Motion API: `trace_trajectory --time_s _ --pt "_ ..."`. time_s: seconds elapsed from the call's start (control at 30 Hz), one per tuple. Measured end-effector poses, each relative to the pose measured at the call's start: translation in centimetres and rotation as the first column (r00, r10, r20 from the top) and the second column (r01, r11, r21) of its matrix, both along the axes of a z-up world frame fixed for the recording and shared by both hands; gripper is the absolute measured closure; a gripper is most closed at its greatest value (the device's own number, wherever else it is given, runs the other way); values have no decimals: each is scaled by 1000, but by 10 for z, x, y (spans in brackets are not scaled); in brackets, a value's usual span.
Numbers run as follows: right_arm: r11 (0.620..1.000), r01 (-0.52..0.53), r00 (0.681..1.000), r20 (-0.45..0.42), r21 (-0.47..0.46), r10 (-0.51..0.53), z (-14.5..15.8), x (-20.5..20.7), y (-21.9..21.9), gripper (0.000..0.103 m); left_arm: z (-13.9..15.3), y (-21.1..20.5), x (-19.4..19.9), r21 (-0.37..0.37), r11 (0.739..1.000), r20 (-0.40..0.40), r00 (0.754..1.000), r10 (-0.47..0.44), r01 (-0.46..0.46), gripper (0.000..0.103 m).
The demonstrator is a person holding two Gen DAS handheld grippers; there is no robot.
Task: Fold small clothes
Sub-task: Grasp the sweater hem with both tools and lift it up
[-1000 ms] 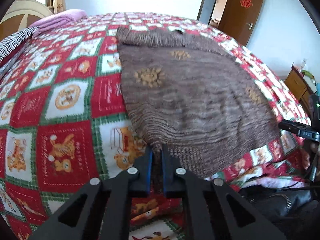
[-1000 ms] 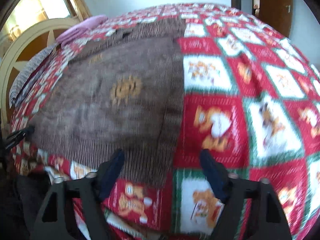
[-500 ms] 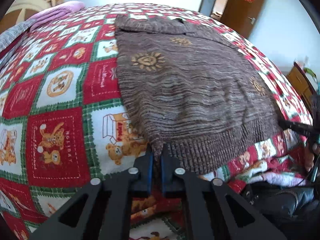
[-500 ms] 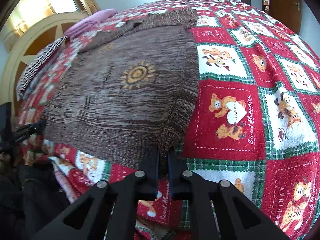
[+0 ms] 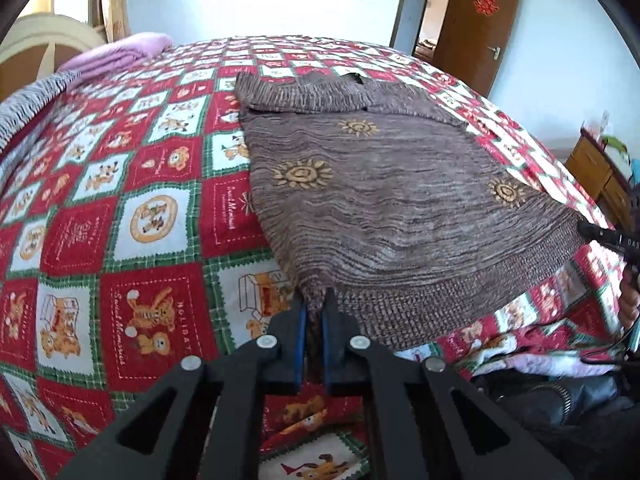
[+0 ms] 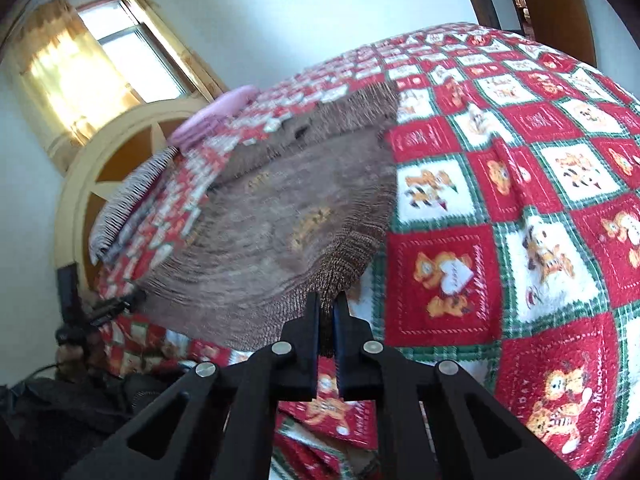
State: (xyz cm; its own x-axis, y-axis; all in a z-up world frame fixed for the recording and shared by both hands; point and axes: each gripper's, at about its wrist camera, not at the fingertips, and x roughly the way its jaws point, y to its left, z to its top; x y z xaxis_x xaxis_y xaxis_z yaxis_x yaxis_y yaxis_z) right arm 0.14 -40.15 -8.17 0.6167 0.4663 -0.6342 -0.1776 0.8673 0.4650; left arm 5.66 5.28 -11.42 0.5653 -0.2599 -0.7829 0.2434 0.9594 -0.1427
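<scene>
A brown knitted sweater (image 5: 384, 200) with yellow sun motifs lies spread on the bed, sleeves folded across its far end. My left gripper (image 5: 314, 308) is shut on the sweater's near left hem corner. My right gripper (image 6: 327, 302) is shut on the near right hem corner of the sweater (image 6: 280, 232), and the hem is lifted off the bedspread there. The right gripper's tip (image 5: 592, 232) shows at the right edge of the left wrist view; the left gripper (image 6: 120, 304) shows at the left of the right wrist view.
The bed is covered by a red, white and green teddy-bear quilt (image 5: 120, 220). A pink folded blanket (image 5: 120, 52) and a striped pillow (image 6: 128, 196) lie by the headboard (image 6: 100, 160). A wooden door (image 5: 476, 24) and a dresser (image 5: 596, 172) stand to the right.
My right gripper closed on the right hem corner, then rose and tilted, lifting the hem. My left gripper stayed shut on the left corner and rose a little.
</scene>
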Motion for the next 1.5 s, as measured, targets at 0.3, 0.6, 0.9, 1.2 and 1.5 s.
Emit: trace_trajectory --time_s 0.3,0.6,0.9,1.2,1.5 --pt "998 38 995 96 -45 -33 31 26 5 98 15 6 28 39 999 27 999 29 -30 96" --pt "996 42 988 153 -76 -30 57 63 12 98 42 10 67 46 996 96 993 67 -72 96" --pt "994 63 976 213 -88 -43 94 117 12 98 82 9 122 38 996 202 976 77 -86 96" --pt "990 75 972 231 -119 -46 110 176 15 98 104 4 173 64 991 266 959 94 -115 96" --pt "986 89 974 218 -140 -57 109 235 17 98 108 -2 218 99 984 290 950 113 -147 96"
